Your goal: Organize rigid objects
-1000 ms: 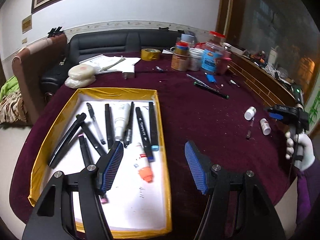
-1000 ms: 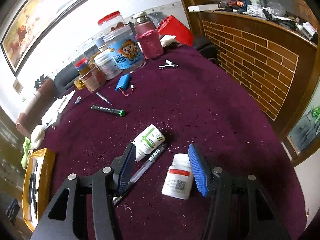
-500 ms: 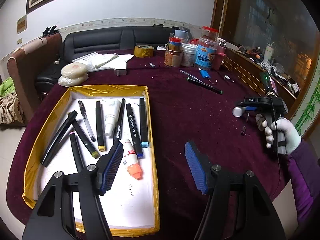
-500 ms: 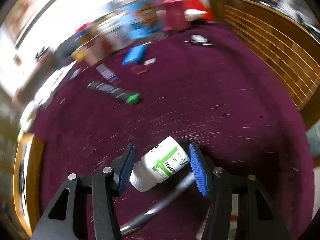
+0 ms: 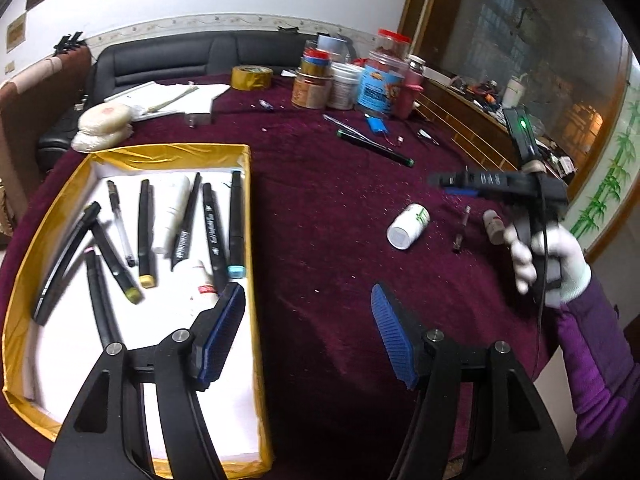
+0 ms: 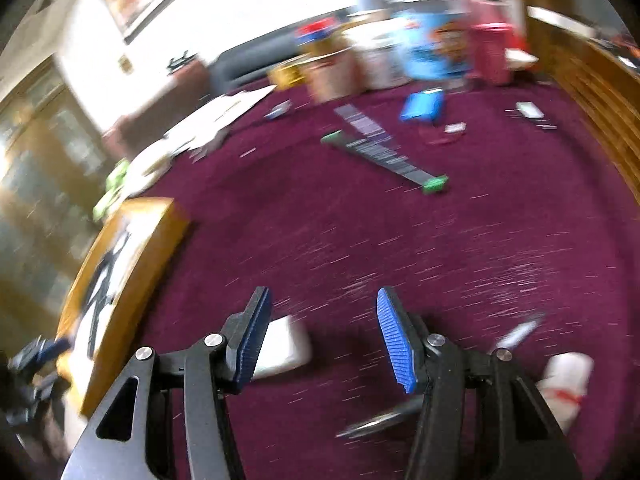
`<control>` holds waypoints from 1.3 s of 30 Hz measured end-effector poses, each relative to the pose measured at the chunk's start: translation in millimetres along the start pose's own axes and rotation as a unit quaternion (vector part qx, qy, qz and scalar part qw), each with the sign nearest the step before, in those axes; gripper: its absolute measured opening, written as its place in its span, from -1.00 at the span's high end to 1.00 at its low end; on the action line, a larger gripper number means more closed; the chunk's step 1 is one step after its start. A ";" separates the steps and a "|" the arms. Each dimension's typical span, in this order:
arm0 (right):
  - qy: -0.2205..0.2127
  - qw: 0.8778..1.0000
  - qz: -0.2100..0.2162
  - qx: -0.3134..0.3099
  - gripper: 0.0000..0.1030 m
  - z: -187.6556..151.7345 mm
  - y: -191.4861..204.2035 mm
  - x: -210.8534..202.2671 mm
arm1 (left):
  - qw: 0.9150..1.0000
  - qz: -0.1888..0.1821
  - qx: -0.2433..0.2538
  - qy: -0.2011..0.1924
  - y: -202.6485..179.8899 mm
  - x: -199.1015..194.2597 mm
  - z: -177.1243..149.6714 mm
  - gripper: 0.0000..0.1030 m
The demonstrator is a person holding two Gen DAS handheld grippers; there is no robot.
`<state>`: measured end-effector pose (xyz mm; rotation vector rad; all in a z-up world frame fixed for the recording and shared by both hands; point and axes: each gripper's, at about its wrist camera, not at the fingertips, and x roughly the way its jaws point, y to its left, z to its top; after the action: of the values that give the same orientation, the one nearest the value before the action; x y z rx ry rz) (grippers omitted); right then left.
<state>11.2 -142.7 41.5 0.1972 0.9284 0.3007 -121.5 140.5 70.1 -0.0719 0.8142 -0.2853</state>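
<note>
A white pill bottle with a green-striped label [image 5: 409,226] was seen lying on its side on the maroon tablecloth [image 5: 328,216], well to the right of the gold-rimmed tray [image 5: 246,216], its round base turned toward the left wrist camera; the print on its label was too small to be read. Just to the right of it a short dark pen [image 5: 461,229] was laid, and beyond that a second small white bottle with a red band [image 5: 494,227], close to the gloved right hand [image 5: 548,264]. Inside the tray, black markers [image 5: 236,224], a clear pen and a white tube were arranged side by side on the white lining; white lettering ran along one marker barrel but could not be made out. A long green-capped marker [image 5: 374,147] was left on the cloth further back from the tray, before a cluster of jars and tins whose labels were illegible. The left gripper [image 5: 308,330] was held wide apart over the tray's right edge, with nothing between its blue pads. The right gripper [image 6: 322,336] was likewise spread wide and empty above the cloth; in its heavily blurred view the white bottle [image 6: 286,346] was partly hidden behind the left pad.
</note>
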 end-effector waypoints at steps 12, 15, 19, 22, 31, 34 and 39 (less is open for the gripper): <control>-0.027 0.993 -0.027 0.108 0.04 7.8 -64.7 -19.9 | 0.997 -0.057 0.023 0.044 -32.5 28.4 9.5 -0.27; -0.019 0.996 -0.042 0.081 0.04 35.0 -53.2 -1.0 | 0.995 -0.076 0.022 0.055 -43.4 35.0 8.0 -0.27; 0.013 0.997 -0.079 0.008 0.03 73.8 -27.2 46.8 | 0.995 -0.076 0.022 0.064 -47.2 38.5 4.1 -0.27; 0.038 0.990 -0.120 -0.058 0.03 89.9 -4.8 81.4 | 0.995 -0.071 0.017 0.068 -43.7 37.8 3.2 -0.27; 0.075 0.986 -0.138 -0.054 0.75 84.6 -14.1 93.0 | 0.996 -0.066 0.007 0.064 -33.0 41.8 11.9 -0.27; 0.088 0.990 -0.108 -0.027 0.75 58.9 -25.1 70.1 | 0.995 -0.070 0.010 0.071 -36.1 49.4 16.1 -0.27; 0.137 0.989 -0.047 0.012 0.71 7.2 -33.2 27.0 | 0.994 -0.071 0.041 0.068 -54.6 59.2 28.3 -0.27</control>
<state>37.8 -165.1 15.6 0.1352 1.2099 0.2317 -74.6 70.3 57.1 -0.0324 0.9335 -0.4610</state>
